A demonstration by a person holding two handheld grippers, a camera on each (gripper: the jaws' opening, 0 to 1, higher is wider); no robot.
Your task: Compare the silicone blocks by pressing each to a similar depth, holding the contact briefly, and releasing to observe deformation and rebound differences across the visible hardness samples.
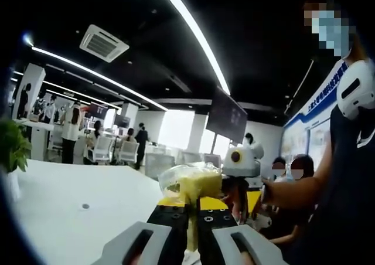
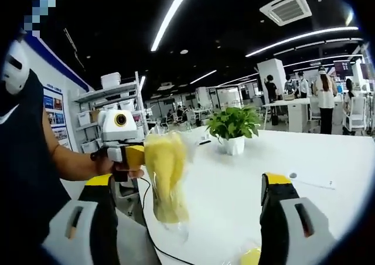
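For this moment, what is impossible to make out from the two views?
- How many yellow blocks the clear bag holds: in the left gripper view, the wrinkled plastic blurs them.
- The bag's lower end: hidden behind the left gripper.
- A yellow item at the bottom of the right gripper view: cut off by the edge.
- Text on the wall posters: too small.

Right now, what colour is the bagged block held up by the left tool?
Yellow, inside a clear bag; it shows best in the right gripper view.
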